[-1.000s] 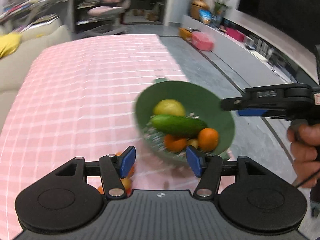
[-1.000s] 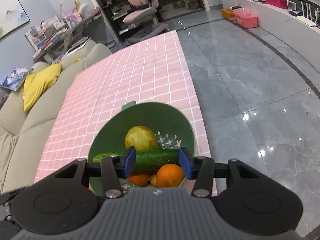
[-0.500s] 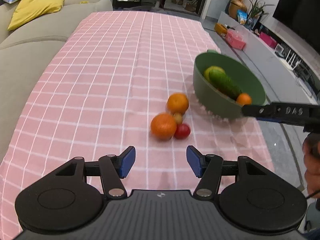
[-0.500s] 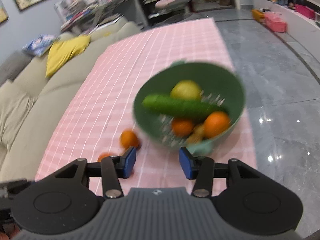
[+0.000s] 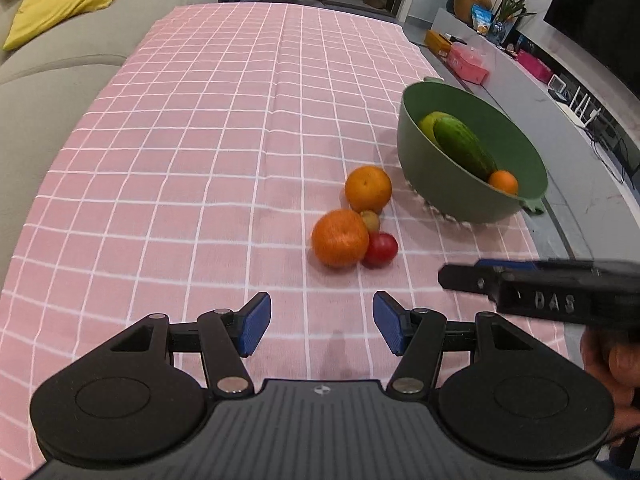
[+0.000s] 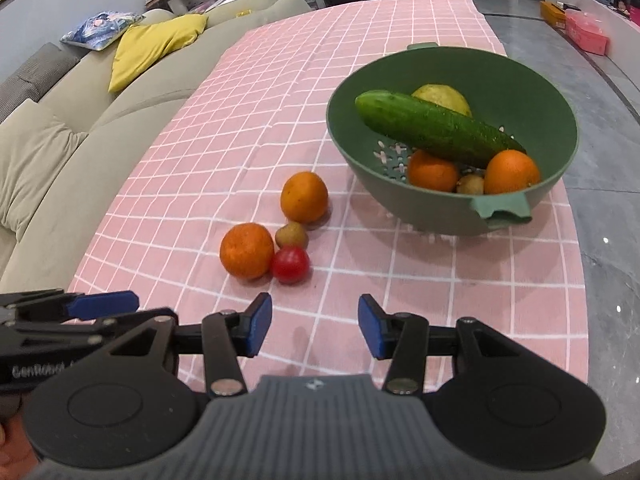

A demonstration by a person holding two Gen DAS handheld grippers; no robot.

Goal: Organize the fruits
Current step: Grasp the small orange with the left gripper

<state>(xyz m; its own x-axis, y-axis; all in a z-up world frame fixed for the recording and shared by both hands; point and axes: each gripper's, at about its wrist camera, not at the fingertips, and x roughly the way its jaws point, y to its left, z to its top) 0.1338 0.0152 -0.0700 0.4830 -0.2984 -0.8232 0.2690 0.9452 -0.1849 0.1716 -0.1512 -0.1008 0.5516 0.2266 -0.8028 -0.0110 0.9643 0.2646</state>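
A green colander bowl stands near the table's right edge. It holds a cucumber, a yellow-green fruit, two oranges and a small brown fruit. On the pink checked cloth beside it lie two oranges, a small brown fruit and a red tomato. My left gripper is open and empty, short of the loose fruit. My right gripper is open and empty, also short of it.
A beige sofa with a yellow cushion runs along the table's left side. The grey floor drops off past the right edge. A low cabinet with boxes stands at the far right.
Both grippers have pulled back from the bowl towards the near table edge. The bowl, blurred and close a second ago, now stands still on the cloth.
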